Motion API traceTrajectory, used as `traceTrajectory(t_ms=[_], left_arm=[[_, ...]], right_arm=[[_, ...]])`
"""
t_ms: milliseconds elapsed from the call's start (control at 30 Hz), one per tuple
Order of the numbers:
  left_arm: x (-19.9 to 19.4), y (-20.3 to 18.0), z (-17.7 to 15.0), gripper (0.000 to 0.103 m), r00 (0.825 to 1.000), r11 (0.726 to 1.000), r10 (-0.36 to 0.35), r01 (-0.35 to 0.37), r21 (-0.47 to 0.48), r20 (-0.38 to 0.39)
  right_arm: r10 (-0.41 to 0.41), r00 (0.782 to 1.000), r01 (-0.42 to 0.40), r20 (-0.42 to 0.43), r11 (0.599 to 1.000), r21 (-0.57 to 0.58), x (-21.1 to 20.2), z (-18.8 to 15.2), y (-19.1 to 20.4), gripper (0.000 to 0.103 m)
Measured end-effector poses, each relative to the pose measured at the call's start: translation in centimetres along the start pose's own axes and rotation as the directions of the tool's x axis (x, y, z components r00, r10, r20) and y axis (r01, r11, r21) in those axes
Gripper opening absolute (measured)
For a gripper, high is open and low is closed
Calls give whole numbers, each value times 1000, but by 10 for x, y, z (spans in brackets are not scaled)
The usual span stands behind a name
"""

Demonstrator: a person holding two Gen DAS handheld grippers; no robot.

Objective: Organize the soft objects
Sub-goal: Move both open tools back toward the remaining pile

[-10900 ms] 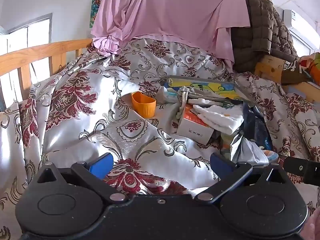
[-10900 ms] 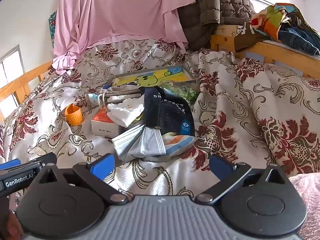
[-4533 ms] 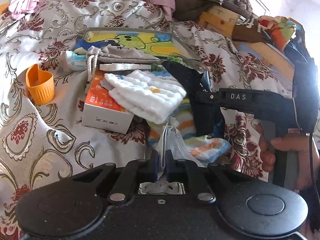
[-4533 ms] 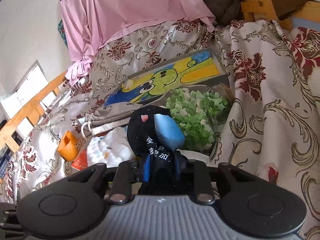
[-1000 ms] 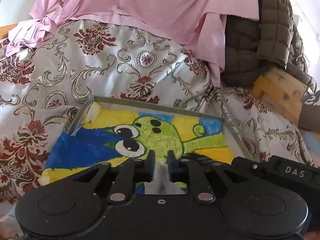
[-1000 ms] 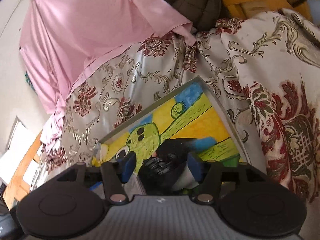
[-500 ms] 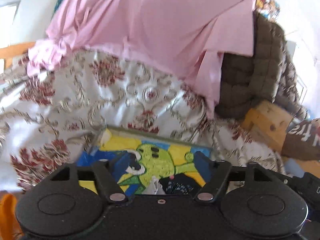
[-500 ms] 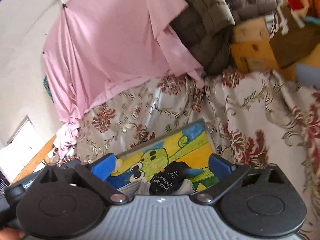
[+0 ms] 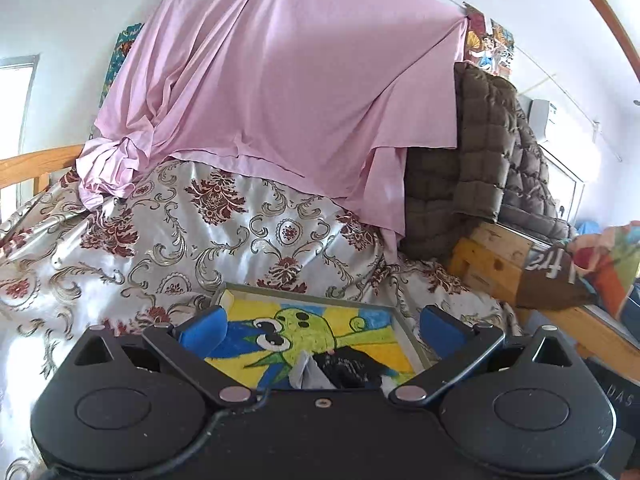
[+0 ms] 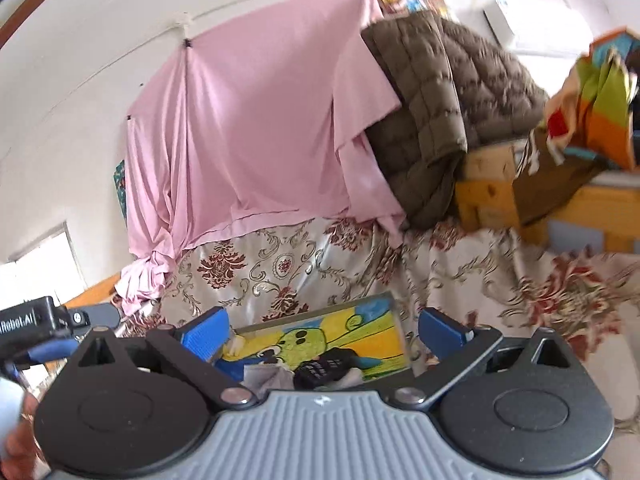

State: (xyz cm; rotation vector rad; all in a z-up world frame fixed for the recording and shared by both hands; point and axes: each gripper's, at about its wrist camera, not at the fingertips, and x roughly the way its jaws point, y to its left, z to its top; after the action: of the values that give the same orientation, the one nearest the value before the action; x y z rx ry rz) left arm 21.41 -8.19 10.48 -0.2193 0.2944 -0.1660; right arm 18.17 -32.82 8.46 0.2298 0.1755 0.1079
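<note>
Left gripper point(image 9: 322, 330) jaws just opened wide, empty; right gripper point(image 10: 324, 330) wide, empty; "DAS" point(image 9: 620, 394) label readable

On the black body of the right tool point(image 9: 618, 400), at the lower right edge of the left wrist view, the white letters "DAS" stand. In the right wrist view, the left tool point(image 10: 24, 322) at the far left edge bears white print that reads "Robot.AI", its start cut off. White lettering also shows on the brown garment point(image 9: 552, 280) draped over the wooden rail, too distorted to read.
</note>
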Motion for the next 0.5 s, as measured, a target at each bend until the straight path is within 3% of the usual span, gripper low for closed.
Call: traceTrajectory(t_ms=[167,500], left_arm=[[-28,2,-19,102,1000,1000,-9,10,13,-17],[-54,8,-53,102,996,999,-26,29,36,-81]], right_arm=[[-14,1000,14,-18,1000,-14,-27,-18,9,103],[-56,986,56,-154,998,-6,-55,-51,19,103]])
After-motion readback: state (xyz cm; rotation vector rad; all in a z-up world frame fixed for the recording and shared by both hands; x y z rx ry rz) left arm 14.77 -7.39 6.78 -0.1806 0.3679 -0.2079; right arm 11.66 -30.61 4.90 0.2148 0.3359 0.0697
